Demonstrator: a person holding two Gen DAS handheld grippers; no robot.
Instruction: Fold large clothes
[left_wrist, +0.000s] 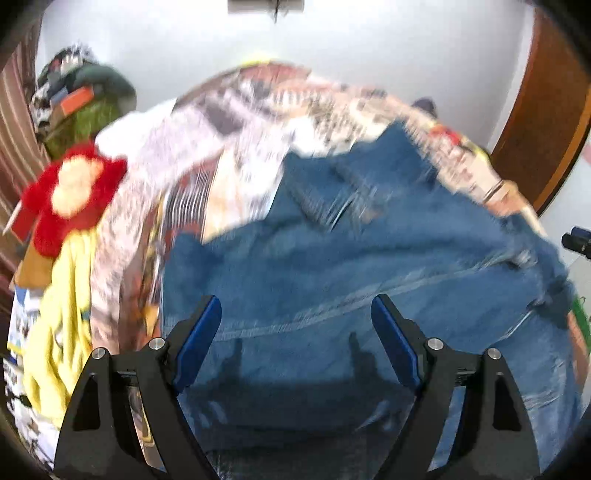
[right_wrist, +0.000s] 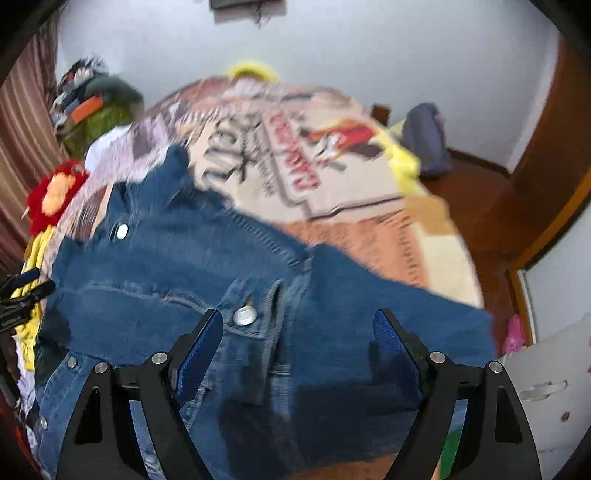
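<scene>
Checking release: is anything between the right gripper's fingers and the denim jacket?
No. In the right wrist view the right gripper stands open above the denim jacket, nothing between its fingers; only shadow falls on the denim.

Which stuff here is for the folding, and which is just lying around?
For the folding: denim jacket, left claw, right claw, both open.

Lying around: red plush toy, yellow cloth, printed bedspread, grey bag.

A denim jacket (right_wrist: 207, 280) was spread on a printed bedsheet (right_wrist: 332, 173), beneath the wide-parted, empty right gripper (right_wrist: 299, 332).
</scene>
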